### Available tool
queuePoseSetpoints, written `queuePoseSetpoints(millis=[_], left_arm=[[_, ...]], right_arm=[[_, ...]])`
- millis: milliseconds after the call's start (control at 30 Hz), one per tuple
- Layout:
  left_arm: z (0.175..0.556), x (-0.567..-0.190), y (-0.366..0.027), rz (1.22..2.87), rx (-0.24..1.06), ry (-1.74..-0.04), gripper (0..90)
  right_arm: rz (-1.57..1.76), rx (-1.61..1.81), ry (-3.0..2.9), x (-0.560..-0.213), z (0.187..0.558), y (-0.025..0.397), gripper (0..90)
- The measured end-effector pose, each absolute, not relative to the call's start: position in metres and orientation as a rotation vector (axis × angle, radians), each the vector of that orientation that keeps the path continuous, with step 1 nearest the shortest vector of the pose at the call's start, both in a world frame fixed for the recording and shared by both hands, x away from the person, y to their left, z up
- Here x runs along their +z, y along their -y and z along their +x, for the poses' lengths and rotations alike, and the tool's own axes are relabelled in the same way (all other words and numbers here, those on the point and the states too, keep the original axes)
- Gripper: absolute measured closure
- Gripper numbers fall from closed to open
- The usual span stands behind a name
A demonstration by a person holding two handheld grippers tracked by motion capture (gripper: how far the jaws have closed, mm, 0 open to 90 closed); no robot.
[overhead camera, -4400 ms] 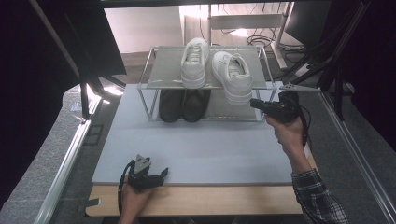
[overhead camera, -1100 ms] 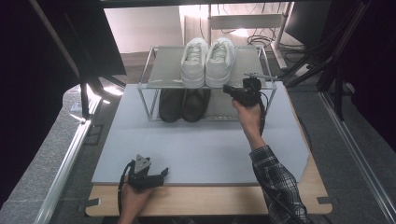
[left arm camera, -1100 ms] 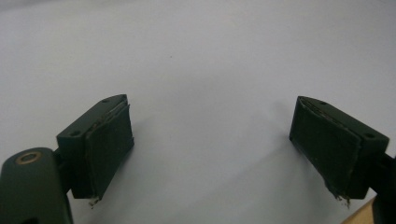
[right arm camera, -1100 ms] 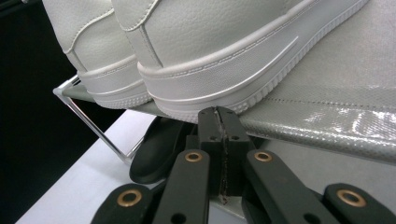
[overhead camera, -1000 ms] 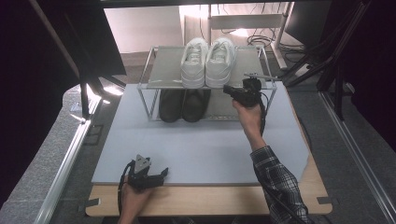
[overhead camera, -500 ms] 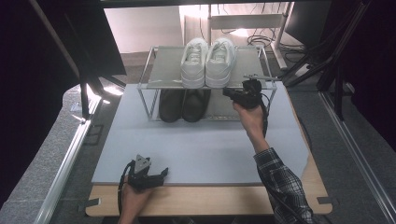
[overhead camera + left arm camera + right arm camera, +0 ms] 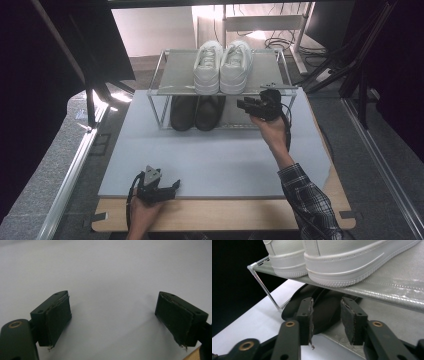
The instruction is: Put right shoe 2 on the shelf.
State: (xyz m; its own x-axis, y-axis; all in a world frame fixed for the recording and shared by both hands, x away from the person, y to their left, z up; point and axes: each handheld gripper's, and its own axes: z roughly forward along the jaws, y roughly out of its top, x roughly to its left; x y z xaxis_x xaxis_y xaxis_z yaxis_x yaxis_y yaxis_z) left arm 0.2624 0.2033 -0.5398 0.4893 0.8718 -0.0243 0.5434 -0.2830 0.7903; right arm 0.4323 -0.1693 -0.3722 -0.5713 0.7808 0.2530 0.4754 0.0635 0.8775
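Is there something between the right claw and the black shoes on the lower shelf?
Nothing visible does. The right claw is open and points at the nearer black shoe on the lower shelf, with open space between them. The white shoes stand on the upper shelf, above this path.

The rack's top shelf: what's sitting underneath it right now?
Under the top shelf a pair of black shoes sits on the lower shelf, toes forward. Their heel ends are covered by the shelf and the white sneakers on it.
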Motion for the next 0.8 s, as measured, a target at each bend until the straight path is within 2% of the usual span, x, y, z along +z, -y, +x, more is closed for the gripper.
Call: queuePoseSetpoints(millis=[233,800], left_arm=[[0.262,-0.540,-0.203,1.967,0.543,-1.167,12.7],[0.262,-0.540,-0.203,1.965,0.542,-1.167,12.7]], right_arm=[[1.231,1.460,-2.084,-0.378,0.429,0.173,52.0],[1.142,1.388,-2.169,-0.383,0.416,0.174,40.3]])
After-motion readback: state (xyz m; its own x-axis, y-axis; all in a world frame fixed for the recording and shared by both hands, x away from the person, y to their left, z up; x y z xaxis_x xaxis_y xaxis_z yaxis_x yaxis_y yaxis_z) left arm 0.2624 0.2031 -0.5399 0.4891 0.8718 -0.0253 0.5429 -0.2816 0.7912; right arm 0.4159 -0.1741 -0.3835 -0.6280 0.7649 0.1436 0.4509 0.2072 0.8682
